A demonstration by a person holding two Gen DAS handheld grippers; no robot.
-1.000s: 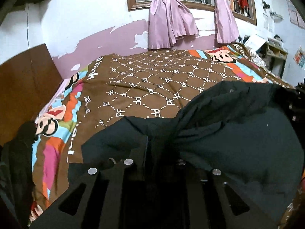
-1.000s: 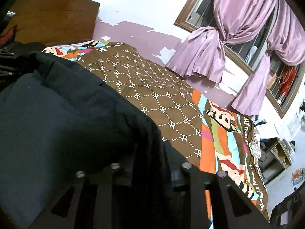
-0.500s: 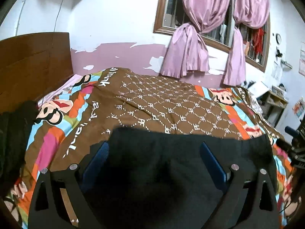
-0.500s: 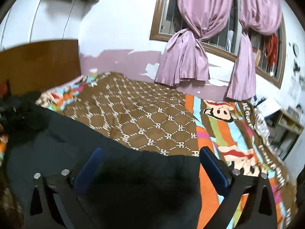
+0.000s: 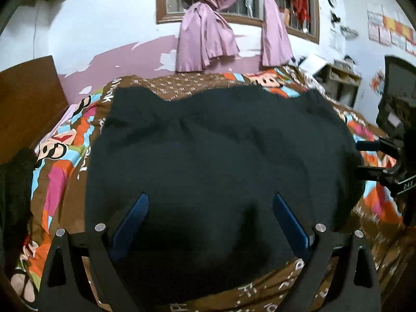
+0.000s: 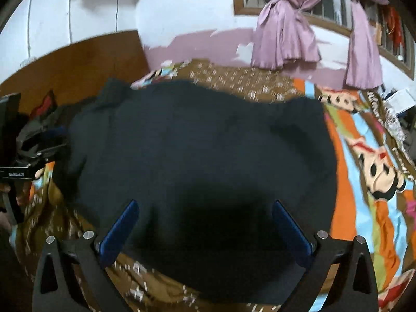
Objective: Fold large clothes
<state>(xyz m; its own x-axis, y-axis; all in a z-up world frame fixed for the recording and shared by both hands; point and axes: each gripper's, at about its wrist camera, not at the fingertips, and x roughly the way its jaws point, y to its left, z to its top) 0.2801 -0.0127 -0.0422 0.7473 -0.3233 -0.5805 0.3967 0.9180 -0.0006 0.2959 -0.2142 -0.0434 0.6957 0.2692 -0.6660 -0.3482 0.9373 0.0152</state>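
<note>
We stood in a home bedroom: a bed with a brown cartoon-print cotton bedspread, its brown wooden headboard, and knotted pink fabric curtains beyond the bed.

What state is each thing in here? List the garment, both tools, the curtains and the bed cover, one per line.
dark garment: lying spread on the bed, released, slightly rumpled.
left tool: open, blue pads apart, holding nothing.
right tool: open, blue pads apart, holding nothing.
pink curtains: gathered and tied, window uncovered.
patterned bed cover: spread over the bed, partly under the garment.
</note>
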